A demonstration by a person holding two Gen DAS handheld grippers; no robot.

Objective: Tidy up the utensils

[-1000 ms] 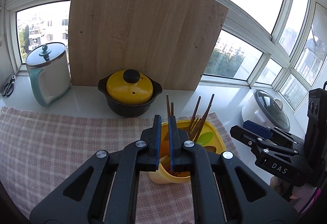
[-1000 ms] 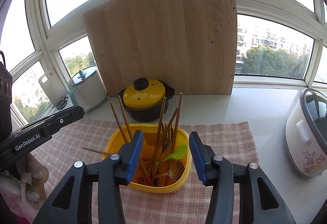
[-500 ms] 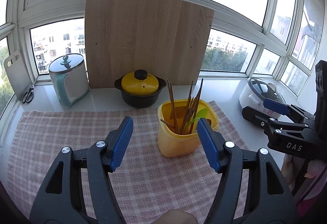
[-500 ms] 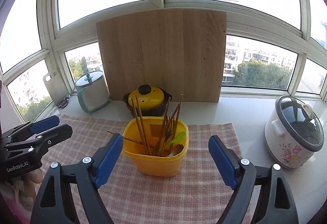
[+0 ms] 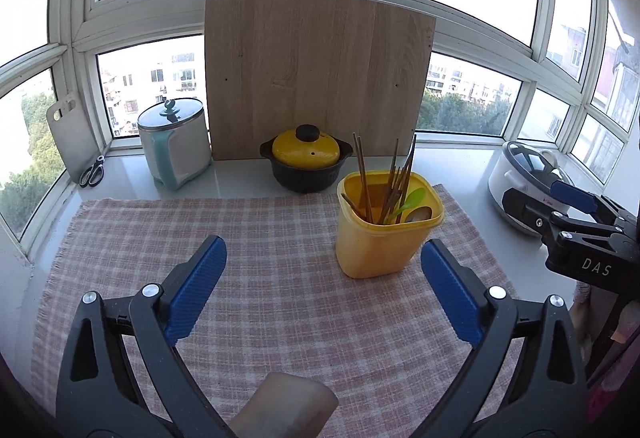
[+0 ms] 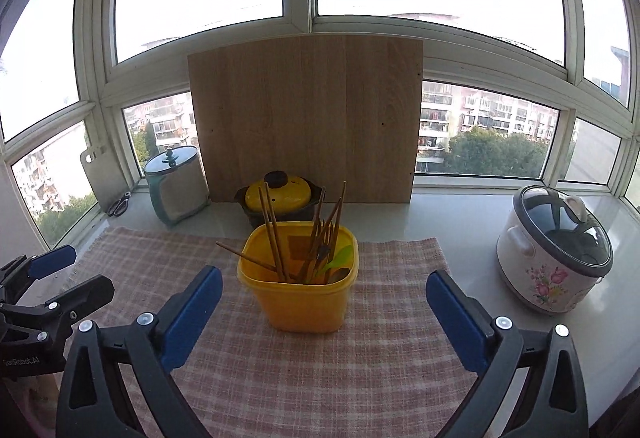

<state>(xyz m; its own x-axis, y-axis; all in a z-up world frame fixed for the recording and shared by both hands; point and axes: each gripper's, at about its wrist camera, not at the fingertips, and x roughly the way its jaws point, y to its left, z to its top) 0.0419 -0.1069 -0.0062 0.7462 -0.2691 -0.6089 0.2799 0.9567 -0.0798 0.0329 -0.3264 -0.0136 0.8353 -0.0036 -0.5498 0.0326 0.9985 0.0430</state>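
A yellow plastic container [image 5: 384, 242] stands on the checked cloth [image 5: 260, 238], holding several wooden chopsticks [image 5: 362, 174], a green spoon [image 5: 412, 198] and a metal spoon [image 5: 418, 214]. My left gripper [image 5: 323, 244] hangs back from it and to its left, jaws opening wide, nothing between them. In the right wrist view the container [image 6: 304, 302] and its chopsticks [image 6: 272, 230] sit ahead of my right gripper [image 6: 324, 274]. Its jaws are opening too, and the pads [image 6: 192, 302] touch nothing. Each gripper shows at the edge of the other's view.
Behind the cloth stand a dark clay pot with a yellow lid [image 5: 306, 158], a wooden board [image 5: 316, 74] leaning on the window, and a lidded teal-and-white jug [image 5: 174, 142]. Scissors [image 5: 92, 170] lie far left. A flowered rice cooker [image 6: 556, 250] stands at the right.
Both grippers have opened wide, the left from shut and the right from half open. Both have drawn back from the yellow container, which now looks farther off.
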